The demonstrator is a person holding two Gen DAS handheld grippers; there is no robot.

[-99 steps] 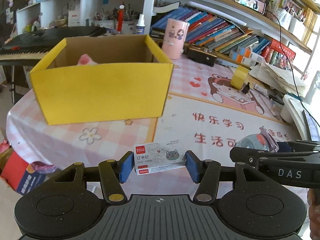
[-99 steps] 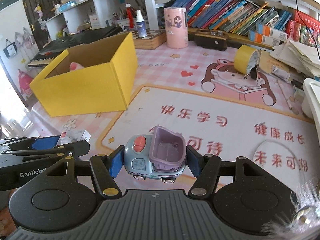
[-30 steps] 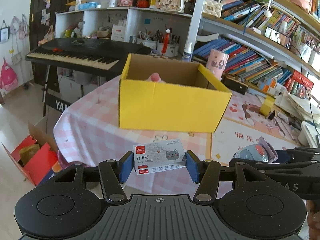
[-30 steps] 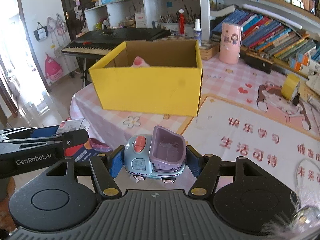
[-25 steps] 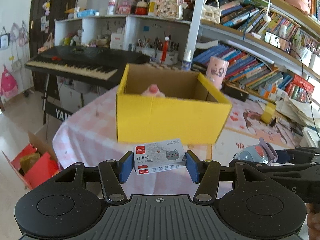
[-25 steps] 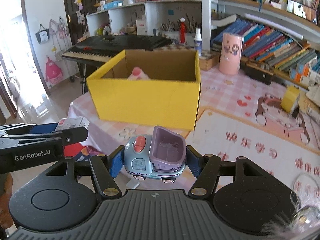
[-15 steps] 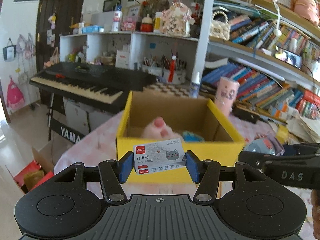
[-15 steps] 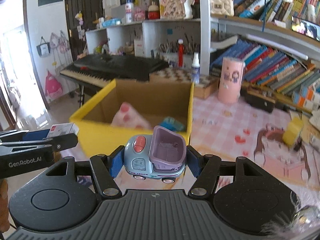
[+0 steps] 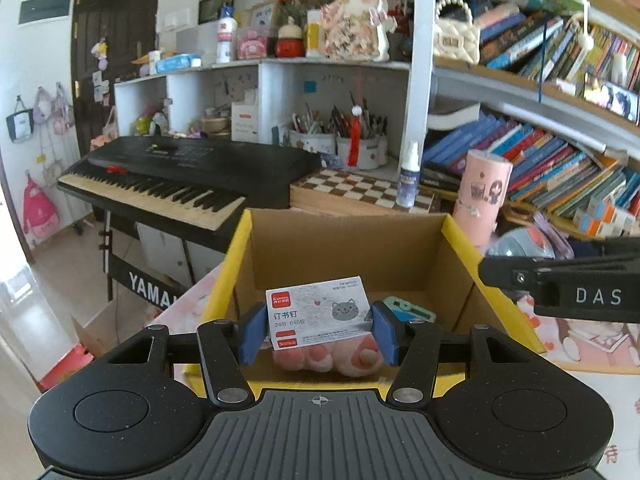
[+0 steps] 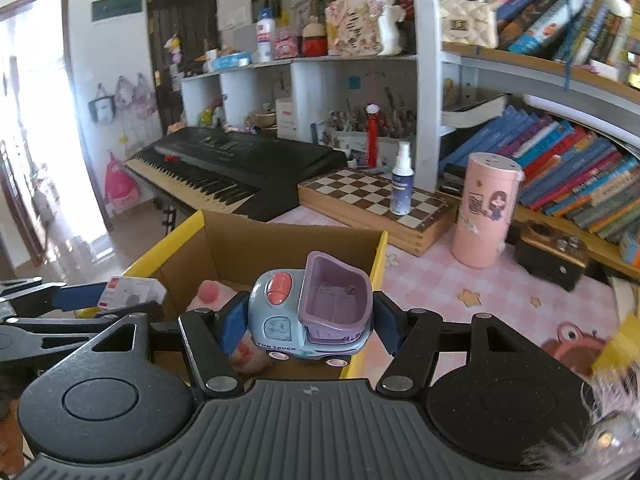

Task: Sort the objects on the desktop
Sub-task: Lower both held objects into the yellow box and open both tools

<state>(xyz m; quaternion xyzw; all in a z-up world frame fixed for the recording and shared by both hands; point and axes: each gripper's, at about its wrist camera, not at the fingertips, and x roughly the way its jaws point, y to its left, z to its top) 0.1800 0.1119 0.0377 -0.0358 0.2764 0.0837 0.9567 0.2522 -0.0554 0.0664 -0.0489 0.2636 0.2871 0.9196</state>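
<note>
My left gripper (image 9: 318,322) is shut on a small white staple box (image 9: 318,312) with a grey cat print, held over the open yellow cardboard box (image 9: 460,236). My right gripper (image 10: 306,322) is shut on a blue and purple toy truck (image 10: 310,308), held over the same yellow box (image 10: 378,252) near its right wall. Inside the box lie a pink plush paw (image 9: 324,356) and a teal item (image 9: 408,310). The plush also shows in the right wrist view (image 10: 210,292). Each gripper shows at the edge of the other's view.
A pink cylinder (image 10: 486,216), a chessboard (image 10: 376,206) with a spray bottle (image 10: 401,184), and a dark radio (image 10: 552,256) stand behind the box on the pink checked cloth (image 10: 500,300). A black keyboard (image 9: 180,176) stands at the left. Bookshelves line the back.
Both grippers have risen and moved forward from in front of the yellow box to above its opening, still holding the staple box and the toy truck.
</note>
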